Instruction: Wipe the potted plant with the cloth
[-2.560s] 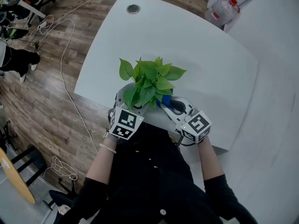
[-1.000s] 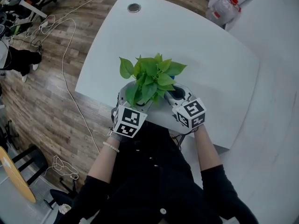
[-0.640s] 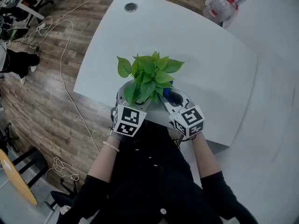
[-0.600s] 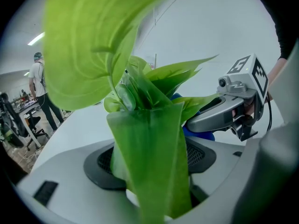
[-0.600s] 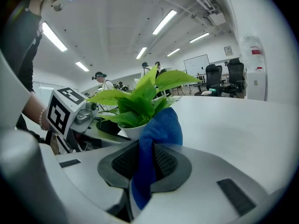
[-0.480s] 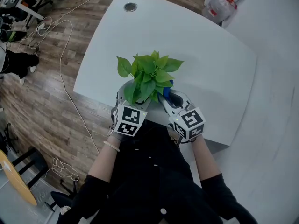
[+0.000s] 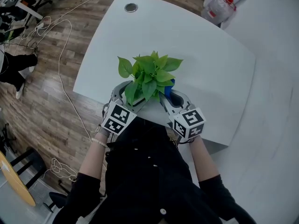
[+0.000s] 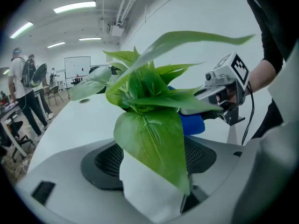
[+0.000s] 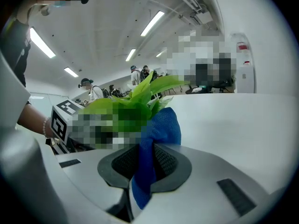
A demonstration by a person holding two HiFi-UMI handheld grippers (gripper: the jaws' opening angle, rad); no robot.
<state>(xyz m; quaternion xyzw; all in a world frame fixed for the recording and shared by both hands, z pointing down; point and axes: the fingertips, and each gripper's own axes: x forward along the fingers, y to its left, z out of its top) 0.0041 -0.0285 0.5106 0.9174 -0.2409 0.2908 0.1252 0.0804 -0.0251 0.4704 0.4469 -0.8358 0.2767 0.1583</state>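
Observation:
A potted plant point(image 7: 149, 73) with broad green leaves stands near the front edge of the white table point(image 7: 205, 59). My left gripper point(image 7: 125, 92) is at its left side, shut on the white pot point(image 8: 149, 190); a big leaf point(image 8: 154, 143) hangs over the jaws. My right gripper point(image 7: 168, 96) is at the plant's right, shut on a blue cloth point(image 7: 169, 84). In the right gripper view the cloth point(image 9: 156, 129) sticks up from between the jaws and touches the lower leaves point(image 9: 140, 97). The left gripper view shows the cloth point(image 8: 191, 123) behind the foliage.
A round cable hole point(image 7: 131, 7) lies at the table's far corner. A plastic bag with a bottle point(image 7: 219, 6) sits beyond the table. Cables point(image 7: 60, 55) trail over the wooden floor on the left. People stand far off point(image 8: 21, 92).
My left gripper's marker cube has swung to the left while the jaws stay on the pot. The right gripper with the cloth has drawn back a little toward the table's front edge.

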